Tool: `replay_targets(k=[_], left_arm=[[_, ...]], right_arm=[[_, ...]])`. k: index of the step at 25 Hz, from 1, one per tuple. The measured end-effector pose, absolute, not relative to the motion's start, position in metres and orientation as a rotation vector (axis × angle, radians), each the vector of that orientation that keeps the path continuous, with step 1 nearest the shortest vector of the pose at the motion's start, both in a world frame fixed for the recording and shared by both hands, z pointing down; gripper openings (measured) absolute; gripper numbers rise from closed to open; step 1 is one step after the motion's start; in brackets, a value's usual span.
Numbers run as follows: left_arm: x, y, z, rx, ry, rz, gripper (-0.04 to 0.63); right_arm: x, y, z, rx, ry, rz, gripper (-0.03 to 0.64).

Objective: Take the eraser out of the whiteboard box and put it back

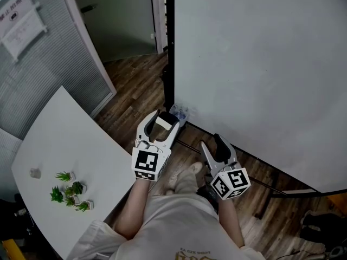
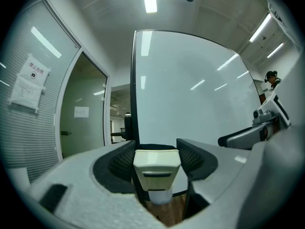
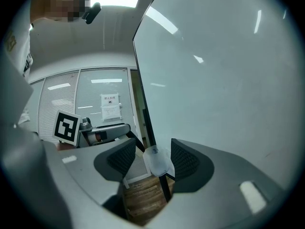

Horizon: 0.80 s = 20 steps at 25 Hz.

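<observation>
A cream eraser [image 1: 161, 123] sits between the jaws of my left gripper [image 1: 165, 119], which is shut on it; in the left gripper view both black pads press the eraser [image 2: 157, 165] at its sides. Just past it, a small translucent box [image 1: 179, 112] hangs at the lower left corner of the whiteboard [image 1: 260, 64]. The same box [image 2: 159, 195] shows under the eraser. My right gripper [image 1: 210, 143] is open and holds nothing, a little to the right and apart from the box. In the right gripper view the box [image 3: 158, 162] shows beyond the open jaws.
A white table [image 1: 65, 145] at the left carries small green plants [image 1: 69, 191]. The whiteboard's black frame post [image 1: 169, 47] and its foot bar [image 1: 271, 186] stand on the wood floor. A glass partition with a notice [image 1: 24, 23] is at the far left. Dark shoes [image 1: 320, 221] lie at the lower right.
</observation>
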<state>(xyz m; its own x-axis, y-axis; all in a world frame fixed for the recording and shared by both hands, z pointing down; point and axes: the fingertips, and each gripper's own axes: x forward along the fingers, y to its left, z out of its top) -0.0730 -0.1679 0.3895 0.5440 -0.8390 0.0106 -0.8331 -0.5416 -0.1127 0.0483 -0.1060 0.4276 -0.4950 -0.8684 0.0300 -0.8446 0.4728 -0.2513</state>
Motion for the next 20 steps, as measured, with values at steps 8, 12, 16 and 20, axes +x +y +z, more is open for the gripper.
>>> replay_targets(k=[8, 12, 16, 20], left_arm=[[-0.067, -0.179, 0.388, -2.689, 1.445, -0.078, 0.268], [-0.065, -0.183, 0.386, -2.7, 1.448, -0.061, 0.268], [-0.062, -0.187, 0.388, -2.712, 1.448, -0.053, 0.268], [-0.059, -0.19, 0.39, -2.712, 1.446, -0.051, 0.268]], right_arm=[[0.054, -0.113, 0.43, -1.537, 2.6, -0.36, 0.229], [0.057, -0.117, 0.43, -1.542, 2.599, -0.362, 0.228], [0.06, -0.12, 0.428, -1.545, 2.6, -0.359, 0.228], [0.063, -0.121, 0.429, -1.554, 2.603, -0.355, 0.229]])
